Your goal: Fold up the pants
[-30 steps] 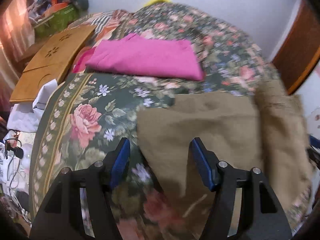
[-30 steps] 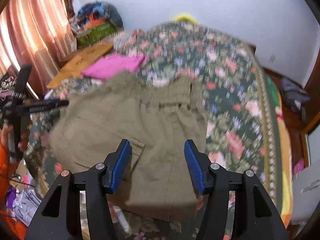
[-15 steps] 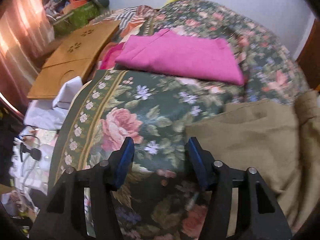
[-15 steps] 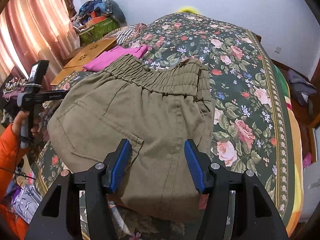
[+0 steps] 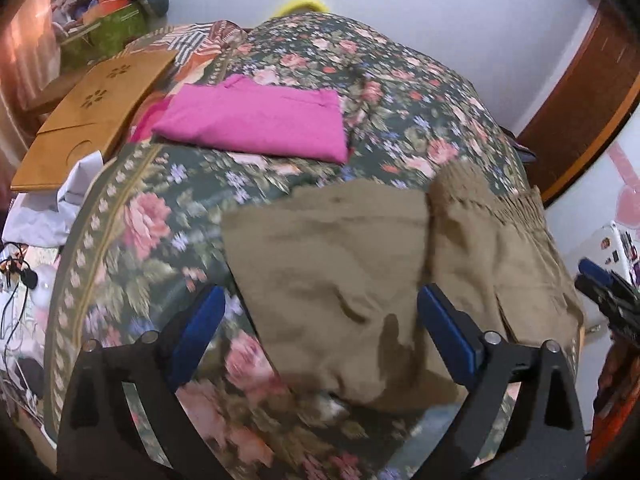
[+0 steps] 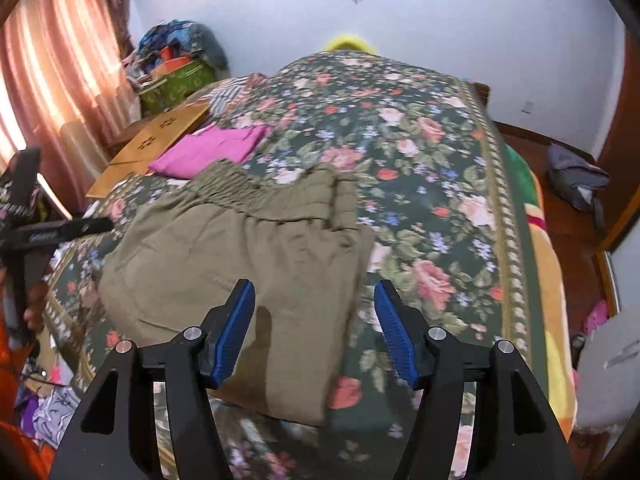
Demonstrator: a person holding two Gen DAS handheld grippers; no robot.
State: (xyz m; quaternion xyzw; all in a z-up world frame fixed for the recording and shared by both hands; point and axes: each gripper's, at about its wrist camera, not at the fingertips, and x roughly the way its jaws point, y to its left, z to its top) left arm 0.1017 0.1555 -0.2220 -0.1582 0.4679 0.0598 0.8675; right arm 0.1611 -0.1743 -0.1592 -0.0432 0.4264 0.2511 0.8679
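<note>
Folded olive-green pants [image 6: 240, 248] lie on the floral bedspread [image 6: 420, 152], elastic waistband toward a folded pink garment [image 5: 256, 120]. Left gripper [image 5: 320, 316], jaws just opened wide, hovers above the pants, gripping nothing. Right gripper [image 6: 316, 320], jaws likewise just opening, hangs empty over the pants' near edge.

One pair of olive-green cotton pants with an elastic waistband [image 6: 240, 248] lies on one bed under a dark floral bedspread [image 6: 420, 160]. One folded magenta garment [image 5: 256, 120] sits in the upper left of the left wrist frame. One light wooden board with flower-shaped cutouts [image 5: 96, 108] lies at far left. Two grippers show: the left gripper [image 5: 320, 328] and the right gripper [image 6: 316, 320].
</note>
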